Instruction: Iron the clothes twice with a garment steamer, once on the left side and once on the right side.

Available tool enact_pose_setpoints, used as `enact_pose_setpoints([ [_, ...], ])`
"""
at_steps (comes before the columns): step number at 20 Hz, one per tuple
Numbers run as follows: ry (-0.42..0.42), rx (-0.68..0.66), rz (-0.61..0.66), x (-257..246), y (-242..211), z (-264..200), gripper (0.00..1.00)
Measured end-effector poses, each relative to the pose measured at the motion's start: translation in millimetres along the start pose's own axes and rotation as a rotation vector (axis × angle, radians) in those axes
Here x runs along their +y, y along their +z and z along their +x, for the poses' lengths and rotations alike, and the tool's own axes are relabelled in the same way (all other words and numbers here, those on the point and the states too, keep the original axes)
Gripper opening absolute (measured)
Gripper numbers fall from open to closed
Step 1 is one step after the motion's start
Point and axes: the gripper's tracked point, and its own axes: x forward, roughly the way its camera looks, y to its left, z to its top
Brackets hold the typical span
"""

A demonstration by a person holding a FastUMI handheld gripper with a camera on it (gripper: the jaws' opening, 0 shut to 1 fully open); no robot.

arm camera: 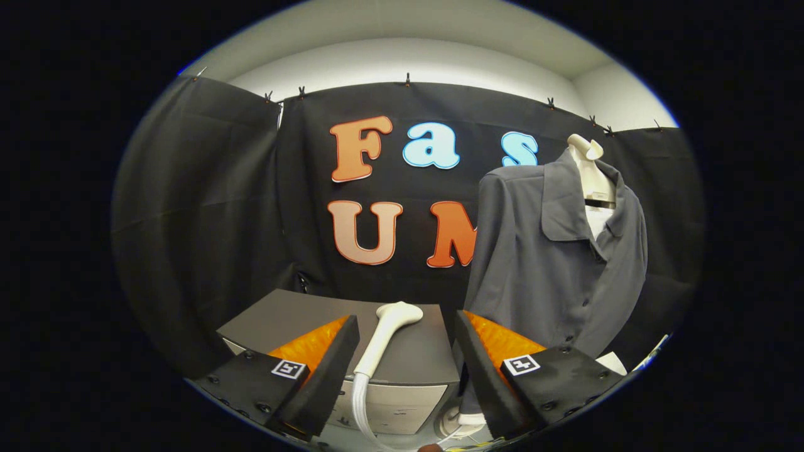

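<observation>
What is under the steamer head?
The steamer head lies on a grey box, its hose hanging over the front. The open claw hides nothing; the box's inside is unseen.

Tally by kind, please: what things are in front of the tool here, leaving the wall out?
Steamer head, white, on the box between the open tool fingers: 1
Box, grey: 1
Shirt, grey: 1
Mannequin, white: 1
Total: 4

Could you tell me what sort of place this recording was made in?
Probably a staged test booth for garment care, not a home: black cloth wall clipped up, a grey shirt on a mannequin, and a steamer head lying on a grey box. The gripper is open, jaws either side of the steamer.
</observation>
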Motion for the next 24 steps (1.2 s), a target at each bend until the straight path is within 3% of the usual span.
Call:
enact_pose_setpoints([
  [13, -0.06, 0.302, -0.022, 47.0, -70.6, 127.2, 0.99],
  [24, -0.171, 0.545, 0.008, 29.6, -137.4, 210.8, 0.99],
])
